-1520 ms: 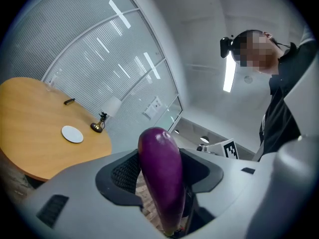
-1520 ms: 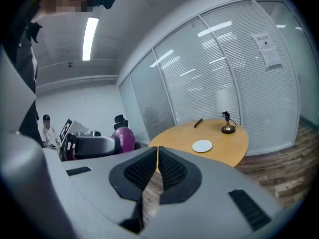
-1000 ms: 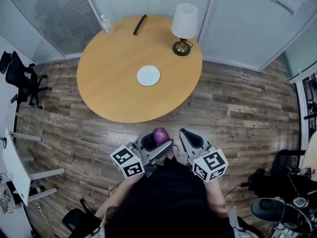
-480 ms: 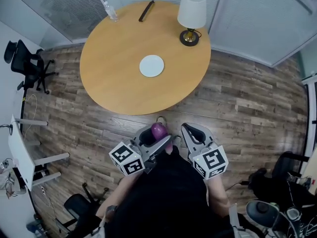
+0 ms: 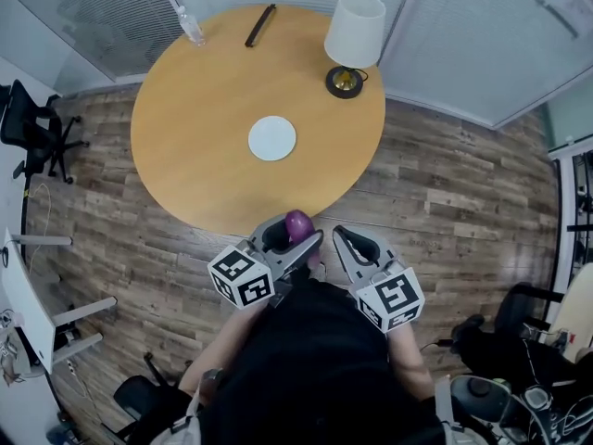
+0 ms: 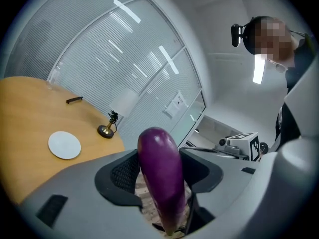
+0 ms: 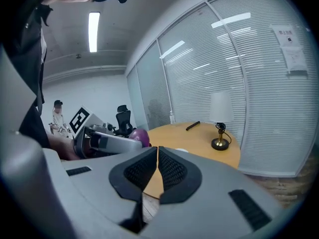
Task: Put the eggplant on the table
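Observation:
My left gripper (image 5: 289, 237) is shut on a purple eggplant (image 5: 297, 222), held at the near edge of the round wooden table (image 5: 208, 128). In the left gripper view the eggplant (image 6: 162, 171) stands up between the two black pads (image 6: 124, 173), its rounded end pointing ahead. My right gripper (image 5: 345, 246) is beside it on the right, shut with nothing in it; its pads (image 7: 172, 171) meet in the right gripper view, where the eggplant (image 7: 140, 136) shows at the left.
On the table lie a white plate (image 5: 272, 138), a lamp with a white shade (image 5: 352, 31), a dark bar (image 5: 258, 25) and a clear bottle (image 5: 189, 25) at the far edge. Office chairs (image 5: 28, 137) stand at the left. Blinds line the far wall.
The person has stepped forward: the table's near edge now reaches the grippers, which earlier hung over the wooden floor. The eggplant stays gripped in the left gripper.

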A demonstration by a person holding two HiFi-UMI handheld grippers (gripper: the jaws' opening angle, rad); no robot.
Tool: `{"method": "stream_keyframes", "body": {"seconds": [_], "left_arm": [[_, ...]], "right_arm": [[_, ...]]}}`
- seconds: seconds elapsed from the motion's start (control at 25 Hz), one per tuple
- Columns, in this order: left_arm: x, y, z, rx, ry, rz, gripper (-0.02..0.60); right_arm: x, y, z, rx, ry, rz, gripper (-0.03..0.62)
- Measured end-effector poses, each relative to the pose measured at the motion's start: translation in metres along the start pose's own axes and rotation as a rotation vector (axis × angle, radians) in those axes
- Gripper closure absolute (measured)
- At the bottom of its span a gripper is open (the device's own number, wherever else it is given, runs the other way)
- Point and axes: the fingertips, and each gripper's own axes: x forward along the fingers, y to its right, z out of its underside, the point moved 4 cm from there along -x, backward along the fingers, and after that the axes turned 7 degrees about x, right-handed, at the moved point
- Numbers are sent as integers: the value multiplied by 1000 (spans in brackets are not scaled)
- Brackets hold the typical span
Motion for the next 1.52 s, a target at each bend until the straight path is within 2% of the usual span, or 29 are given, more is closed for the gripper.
{"method": "stream_keyframes", "body": {"seconds": [0.16, 0.28, 0.4, 0.6, 0.84, 1.0, 1.2, 1.52], "left_arm": [[12, -32, -17, 42, -21, 15, 328], [19, -60, -28, 46, -28, 19, 328], [22, -87, -32, 53, -62, -8, 328], [25, -129, -37, 125, -144, -41, 327], [37, -157, -43, 160, -182, -69, 328], [47, -174, -37, 223, -279, -88, 328], [67, -215, -24, 268, -440, -111, 328], [105, -267, -10, 414, -637, -107, 327]], "right_arm": [[26, 16, -25, -7, 14, 45, 574], [52, 21, -35, -41, 0, 36, 574], [75, 25, -36, -43, -26, 31, 574], [105, 22, -44, 0, 7, 40, 574], [122, 33, -51, -5, 0, 10, 574], [122, 56, -61, 17, 2, 62, 575], [133, 72, -66, 1, -3, 79, 574], [148, 71, -55, 58, -60, 81, 574]]}}
